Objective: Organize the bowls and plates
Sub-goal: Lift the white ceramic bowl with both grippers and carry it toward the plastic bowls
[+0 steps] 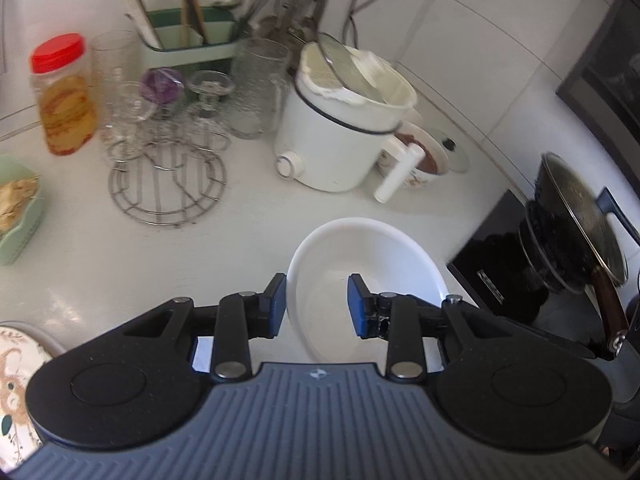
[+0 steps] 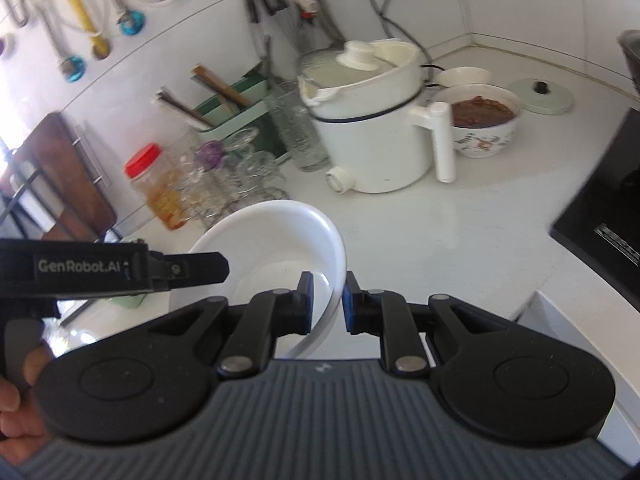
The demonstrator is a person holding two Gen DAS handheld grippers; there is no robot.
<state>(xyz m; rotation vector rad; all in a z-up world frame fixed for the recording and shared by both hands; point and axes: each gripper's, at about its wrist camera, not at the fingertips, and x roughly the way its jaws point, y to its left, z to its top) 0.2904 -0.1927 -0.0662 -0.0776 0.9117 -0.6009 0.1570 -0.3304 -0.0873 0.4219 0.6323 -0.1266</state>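
Countertop [image 1: 248, 220] is white and carries everything; one black induction hob [image 1: 496, 264] sits at its right end with one dark pan [image 1: 576, 224] on it. One white electric cooker [image 1: 340, 120] stands at the back, handle sticking out toward the hob, with one patterned bowl of brown food [image 2: 480, 120] just beside that handle and one pale lid [image 2: 542, 94] lying flat past it. One wire rack [image 1: 168, 176] holds a cluster of clear glasses, too blurred to count; one red-capped jar [image 1: 64, 92] stands beside them and one green utensil caddy [image 1: 188, 36] behind.

One white bowl [image 1: 360, 256] is the only task piece held, and both grippers are on it. It is round, so no long axis; mouth faces up and tips toward the cameras, and it hangs clear above the counter. Right gripper [image 2: 327, 302] is clamped on the bowl's right-hand rim: one pad inside, one outside, the wall pinched between them, jaws nearly together. Left gripper [image 1: 317, 306] straddles the opposite rim, its left pad at the outer wall and the right pad inside the basin; jaws are a moderate gap apart, and I cannot tell whether the pads actually press on the wall. From the right wrist view its black finger reaches across the bowl's left edge.

One patterned plate [image 1: 16, 380] shows at the lower left edge, partly hidden. One hand [image 2: 16, 412] grips the left tool's handle.
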